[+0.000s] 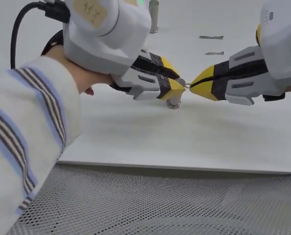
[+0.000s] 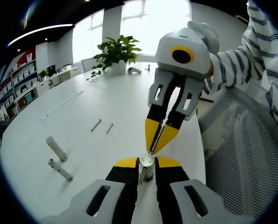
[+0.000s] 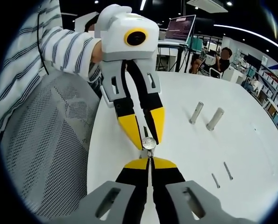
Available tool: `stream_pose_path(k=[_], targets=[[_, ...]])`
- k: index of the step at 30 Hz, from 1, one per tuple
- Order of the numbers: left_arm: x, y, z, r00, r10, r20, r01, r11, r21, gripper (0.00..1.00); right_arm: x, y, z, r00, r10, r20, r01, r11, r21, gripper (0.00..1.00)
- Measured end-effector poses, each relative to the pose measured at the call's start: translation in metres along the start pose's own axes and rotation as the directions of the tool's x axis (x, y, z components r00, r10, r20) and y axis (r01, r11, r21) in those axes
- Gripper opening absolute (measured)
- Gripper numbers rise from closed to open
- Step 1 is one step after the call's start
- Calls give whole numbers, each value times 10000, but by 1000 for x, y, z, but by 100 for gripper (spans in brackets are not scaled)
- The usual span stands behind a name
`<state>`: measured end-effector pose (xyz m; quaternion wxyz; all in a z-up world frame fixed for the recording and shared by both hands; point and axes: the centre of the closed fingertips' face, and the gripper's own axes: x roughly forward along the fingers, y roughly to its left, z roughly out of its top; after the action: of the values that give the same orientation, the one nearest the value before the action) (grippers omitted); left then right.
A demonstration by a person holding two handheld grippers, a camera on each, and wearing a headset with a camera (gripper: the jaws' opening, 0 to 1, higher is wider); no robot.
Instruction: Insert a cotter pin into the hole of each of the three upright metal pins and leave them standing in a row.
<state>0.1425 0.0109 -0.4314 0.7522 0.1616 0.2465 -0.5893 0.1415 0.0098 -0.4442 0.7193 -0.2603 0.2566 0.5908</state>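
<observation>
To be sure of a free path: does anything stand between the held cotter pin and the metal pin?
Nothing visible does. The right hand-held gripper holds the cotter pin right at the top of the metal pin, which the left hand-held gripper clamps. The hole itself is hidden.

Bright, even light; windows (image 2: 153, 18) blow out white, fisheye bends edges, near sleeve (image 1: 28, 147) is blurred.

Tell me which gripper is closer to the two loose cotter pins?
Right. The right gripper sits in front of the loose cotter pins; the left gripper is farther, to their left in the head view.
</observation>
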Motion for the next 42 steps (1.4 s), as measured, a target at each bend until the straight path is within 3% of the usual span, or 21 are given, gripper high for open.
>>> stream_pose_path(k=[3,8,10,14,20,23,25,29,34,42], targets=[[0,-1,1,10000,-4,44,4,10000,-57,10,1,1,1,9998,-46,199,40,9996,267,1],[-6,2,-1,9997,145,189,-137,9991,-393,15,7,5,-1,9989,-195,425,162,9970,759,16],[-10,4,-4,9991,337,266,-320,9978,-588,25,13,6,-5,9982,-187,572,138,9964,837,21],[-18,3,-8,9963,560,648,-491,9934,-1036,39,22,12,0,9897,-20,1433,-177,9906,1358,31],[-29,-8,-18,9946,708,765,-642,9943,-851,59,33,13,4,9722,78,2342,-514,9822,1809,32],[-31,-14,-16,9924,795,935,-690,9915,-1105,76,37,12,3,9679,85,2511,-608,9776,2015,31],[-32,-18,-17,9929,747,923,-626,9898,-1278,81,40,10,2,9656,50,2599,-613,9760,2089,31],[-33,-18,-19,9890,1093,996,-940,9846,-1473,97,45,6,-1,9616,4,2744,-651,9717,2269,29],[-36,-7,-28,9840,1532,906,-1355,9749,-1766,99,51,8,-4,9640,94,2657,-704,9728,2209,26],[-33,-10,-34,9876,1372,757,-1211,9750,-1865,99,52,8,1,9597,-81,2809,-593,9712,2307,20]])
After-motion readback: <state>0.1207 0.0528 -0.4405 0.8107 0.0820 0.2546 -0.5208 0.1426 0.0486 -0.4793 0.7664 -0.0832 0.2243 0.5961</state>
